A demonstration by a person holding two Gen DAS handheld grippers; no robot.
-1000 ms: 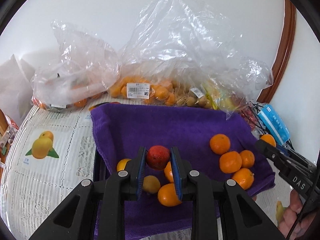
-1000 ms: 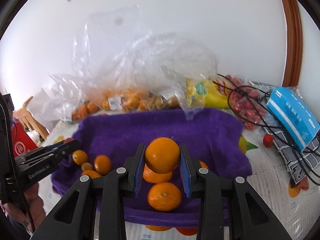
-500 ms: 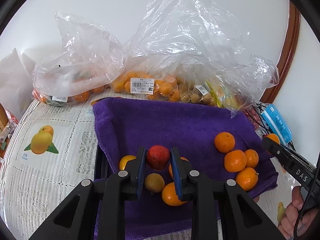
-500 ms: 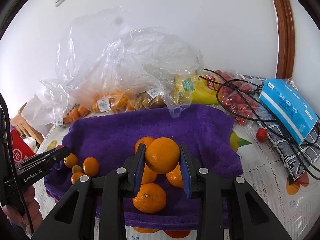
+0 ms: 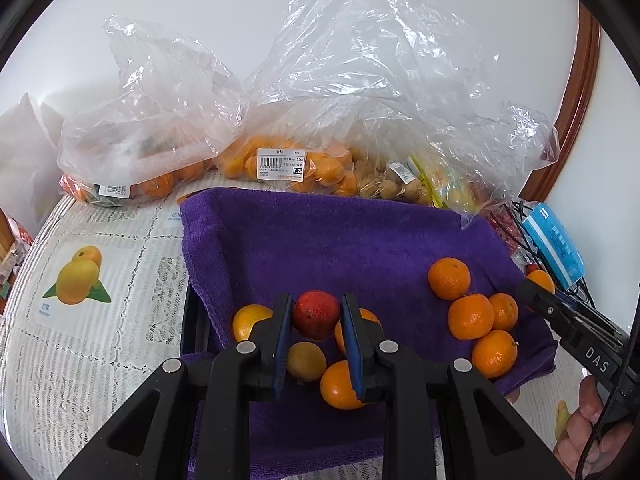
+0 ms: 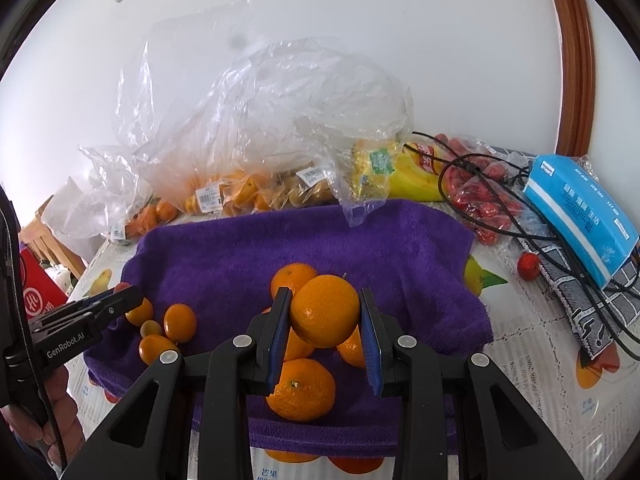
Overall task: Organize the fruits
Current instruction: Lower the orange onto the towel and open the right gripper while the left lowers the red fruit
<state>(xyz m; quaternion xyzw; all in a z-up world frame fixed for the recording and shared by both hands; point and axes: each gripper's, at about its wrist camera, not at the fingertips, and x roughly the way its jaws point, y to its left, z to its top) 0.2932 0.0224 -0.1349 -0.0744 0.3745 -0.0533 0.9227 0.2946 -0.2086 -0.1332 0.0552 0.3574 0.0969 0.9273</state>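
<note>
round glossy orange (image 6: 324, 311) gripped in right claw (image 6: 325, 334)

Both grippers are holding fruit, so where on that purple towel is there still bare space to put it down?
The purple towel is bare across its far half, below the plastic bags, and in the middle between the small orange fruits and the oranges. Its near edge is crowded.

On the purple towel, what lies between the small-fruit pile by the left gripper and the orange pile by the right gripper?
Nothing: in the left wrist view, bare purple towel separates the small-fruit pile from the orange pile.
</note>
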